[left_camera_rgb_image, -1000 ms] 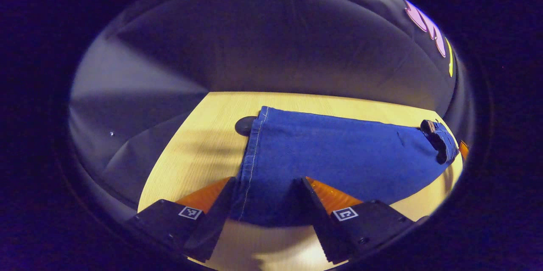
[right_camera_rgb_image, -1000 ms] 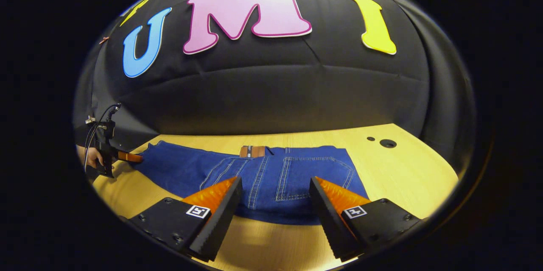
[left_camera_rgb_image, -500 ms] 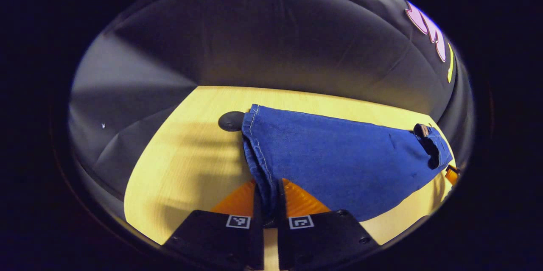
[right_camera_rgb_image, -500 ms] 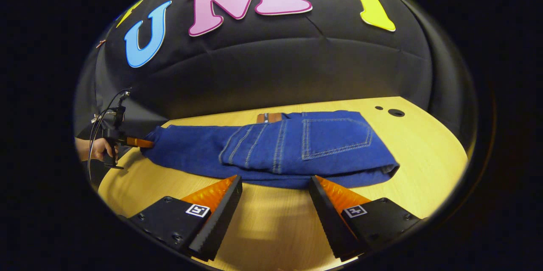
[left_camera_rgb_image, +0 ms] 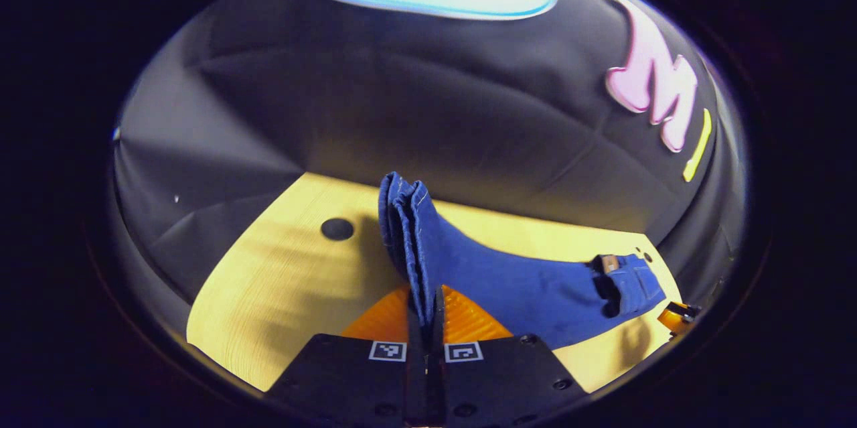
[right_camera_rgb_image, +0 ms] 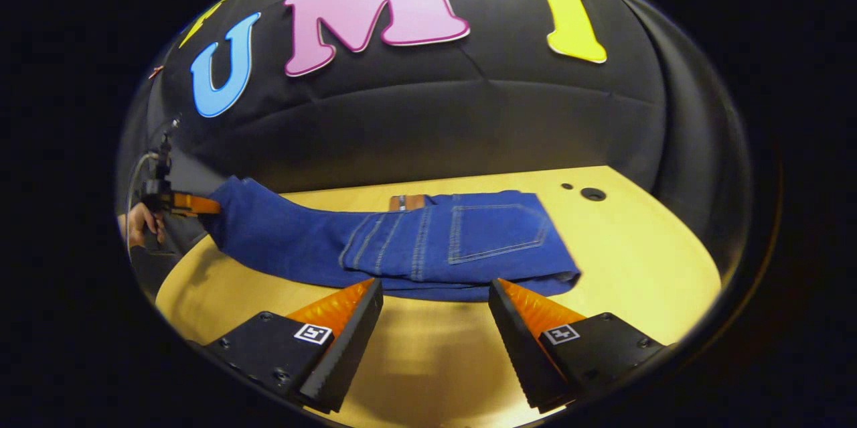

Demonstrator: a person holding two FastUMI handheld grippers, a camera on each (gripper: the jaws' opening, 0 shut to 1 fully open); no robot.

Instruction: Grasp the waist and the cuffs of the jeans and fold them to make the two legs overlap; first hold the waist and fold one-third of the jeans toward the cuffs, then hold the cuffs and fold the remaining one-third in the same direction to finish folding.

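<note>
left gripper view, bottom centre of the frame: the left gripper [left_camera_rgb_image: 423,321] has its two fingers pressed together on the cuffs [left_camera_rgb_image: 402,214], and the hem edges stand up out of the grip toward the middle of the frame. beyond the grip the jeans [left_camera_rgb_image: 522,291] run down to the lower right onto the wooden table [left_camera_rgb_image: 281,280], the waist [left_camera_rgb_image: 629,280] lying at the far end with a brown patch on it. a dark round hole [left_camera_rgb_image: 337,229] sits in the tabletop left of the raised cuffs.

right gripper view, bottom of the frame: the right gripper [right_camera_rgb_image: 434,317] has its fingers spread wide apart over bare table [right_camera_rgb_image: 643,267], holding nothing, just short of the near edge of the jeans [right_camera_rgb_image: 402,247]. the waist part lies flat in the middle of the frame with a back pocket [right_camera_rgb_image: 499,230] facing up. farther off at the left edge, the leg end rises off the table to the left gripper [right_camera_rgb_image: 175,203], held by a hand [right_camera_rgb_image: 139,222].
</note>
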